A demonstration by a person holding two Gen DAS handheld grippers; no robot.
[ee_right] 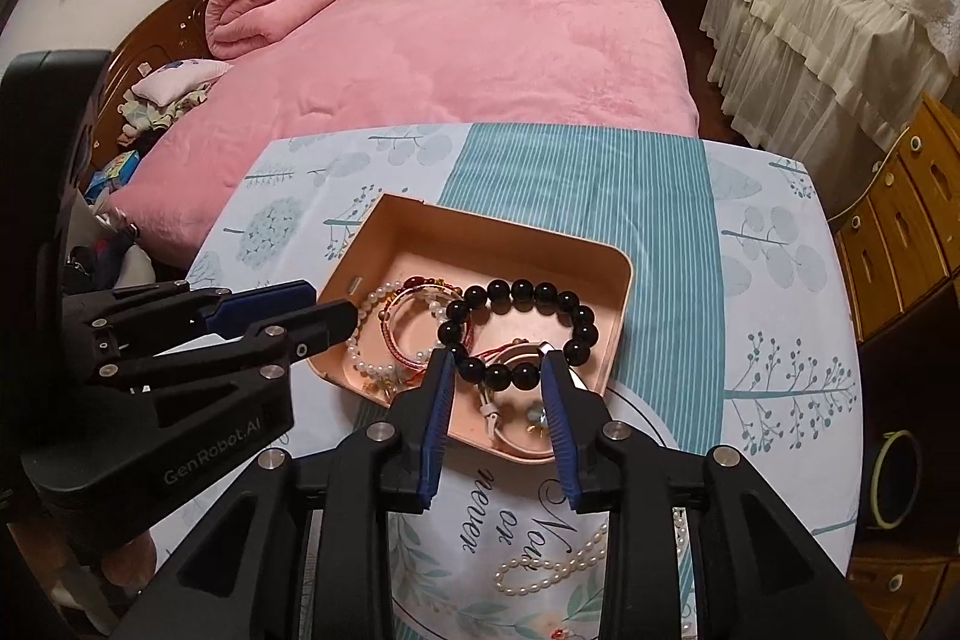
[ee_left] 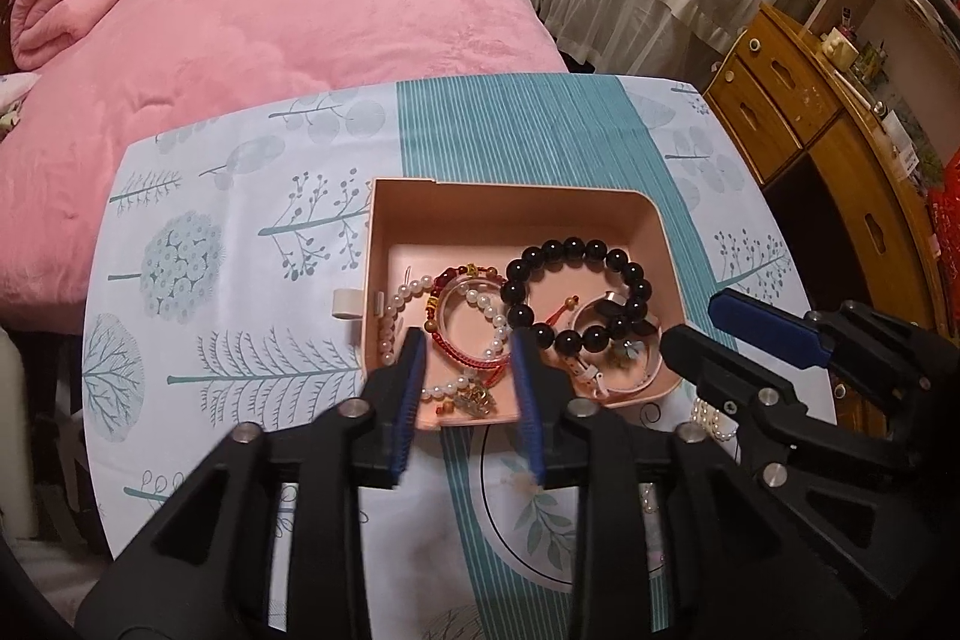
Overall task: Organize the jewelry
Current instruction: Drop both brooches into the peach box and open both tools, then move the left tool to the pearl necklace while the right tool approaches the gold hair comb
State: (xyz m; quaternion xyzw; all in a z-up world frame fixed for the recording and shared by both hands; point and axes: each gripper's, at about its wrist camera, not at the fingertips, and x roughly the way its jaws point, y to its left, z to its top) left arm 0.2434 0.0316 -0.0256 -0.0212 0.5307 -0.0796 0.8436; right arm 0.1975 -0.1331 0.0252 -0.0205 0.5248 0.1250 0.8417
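A pink jewelry box (ee_left: 516, 205) (ee_right: 618, 328) sits open on the table and holds several pieces. A black bead bracelet (ee_left: 636, 289) (ee_right: 585, 334) lies at its right, over a white bangle (ee_left: 645, 379) (ee_right: 516, 445). A red cord bracelet (ee_left: 456, 349) (ee_right: 405, 349) and white pearl strands (ee_left: 390, 316) (ee_right: 363, 364) lie at its left. My left gripper (ee_left: 468, 346) is open and empty over the box's near left part. My right gripper (ee_right: 495, 361) is open and empty over the box's near edge. A pearl necklace (ee_right: 552, 568) (ee_left: 711, 415) lies on the table outside the box, under the right gripper.
The table (ee_left: 240, 232) (ee_right: 774, 340) has a tree-print cloth with a teal striped band. A pink bed (ee_left: 270, 16) (ee_right: 480, 40) lies behind it. Wooden drawers (ee_left: 780, 100) (ee_right: 906, 226) stand at the right. A white small clip (ee_left: 347, 303) sits by the box's left wall.
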